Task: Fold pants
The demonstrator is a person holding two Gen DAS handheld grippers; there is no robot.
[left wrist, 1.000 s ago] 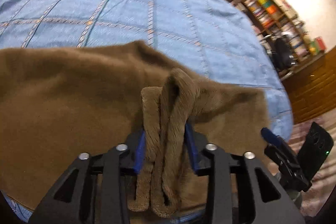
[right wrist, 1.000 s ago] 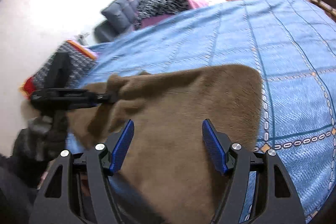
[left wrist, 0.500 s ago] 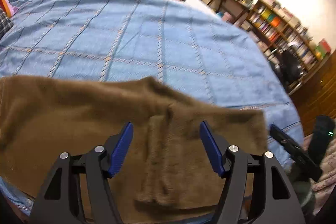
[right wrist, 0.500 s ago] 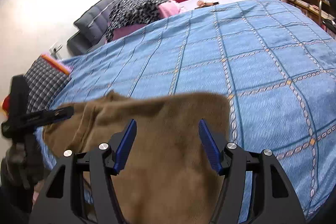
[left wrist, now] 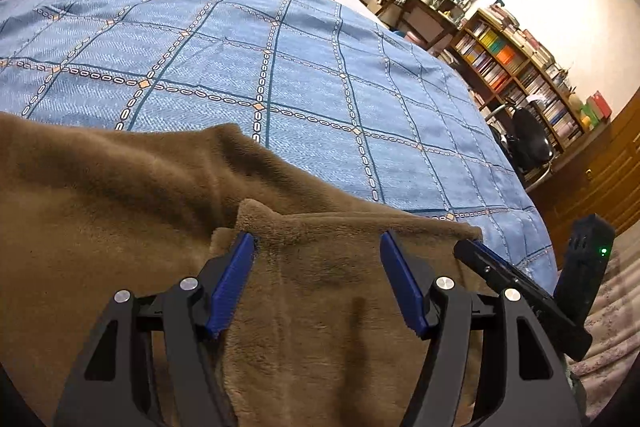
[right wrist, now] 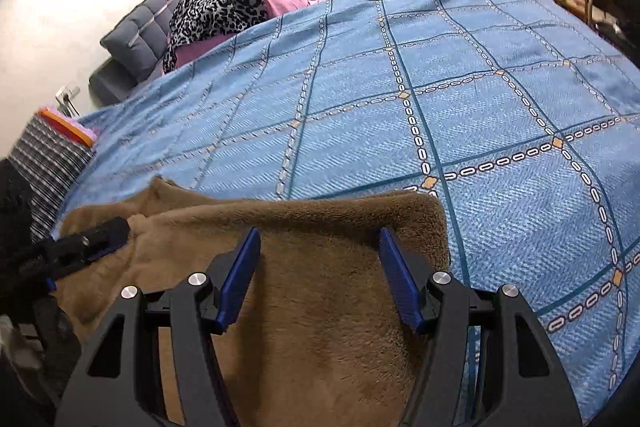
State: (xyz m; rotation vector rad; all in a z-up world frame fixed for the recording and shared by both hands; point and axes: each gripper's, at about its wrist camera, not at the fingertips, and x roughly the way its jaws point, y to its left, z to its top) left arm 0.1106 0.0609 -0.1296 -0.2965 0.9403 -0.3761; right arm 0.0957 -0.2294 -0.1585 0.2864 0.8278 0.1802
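Note:
The brown fleece pants (left wrist: 132,195) lie in layers on the near part of the blue checked bedspread (left wrist: 304,75). My left gripper (left wrist: 316,247) is open and empty, its blue pads just above the pants' folded edge. My right gripper (right wrist: 318,239) is open and empty too, low over the pants (right wrist: 328,307) near their right corner. The right gripper also shows in the left wrist view (left wrist: 520,287) at the pants' right end. The left gripper shows in the right wrist view (right wrist: 76,247) at their left end.
Pillows and a leopard-print cloth (right wrist: 224,3) lie at the head of the bed. Bookshelves (left wrist: 520,67) and a chair (left wrist: 528,143) stand to the right of the bed. A striped cloth pile (right wrist: 48,159) sits at the bed's left edge.
My left gripper opened and let go of the bunched pants fabric, which now lies flatter on the bed. Both grippers drew back toward the near edge of the pants.

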